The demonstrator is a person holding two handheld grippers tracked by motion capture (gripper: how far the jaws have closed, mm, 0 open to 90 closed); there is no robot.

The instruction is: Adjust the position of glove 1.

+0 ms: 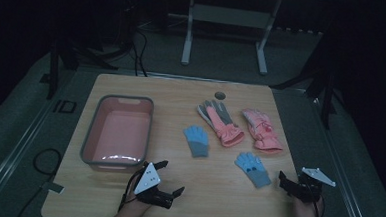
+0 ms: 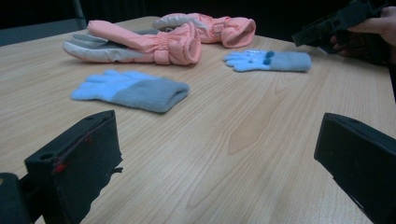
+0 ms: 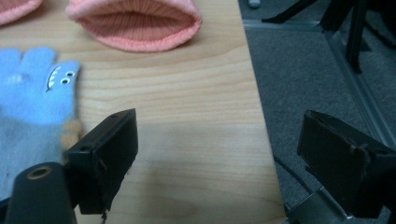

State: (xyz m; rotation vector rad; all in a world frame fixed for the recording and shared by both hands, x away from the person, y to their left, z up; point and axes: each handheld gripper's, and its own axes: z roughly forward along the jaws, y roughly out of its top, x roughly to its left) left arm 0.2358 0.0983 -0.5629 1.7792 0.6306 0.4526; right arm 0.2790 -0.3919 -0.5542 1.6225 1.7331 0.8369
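Gloves, four on the wooden table (image 1: 226,200): two small blue knit ones and two pink padded ones. Blue glove with a face pattern (image 1: 252,167) lies near the right front, nearest the right gripper (image 1: 289,186); in the right gripper view its fingers and stitched eyes (image 3: 32,93) sit just left of the left jaw. Second blue glove (image 1: 196,140) lies mid-table, grey cuff toward the person. Pink glove with a grey palm (image 1: 220,122) and the other pink glove (image 1: 261,130) lie side by side behind them. Pink basin (image 1: 118,131) stands at table left, apart from the gloves. Left gripper (image 1: 169,180) rests at the front edge, jaws spread wide, nothing between them. Right gripper at the table's right front corner, jaws likewise released and gripping nothing.
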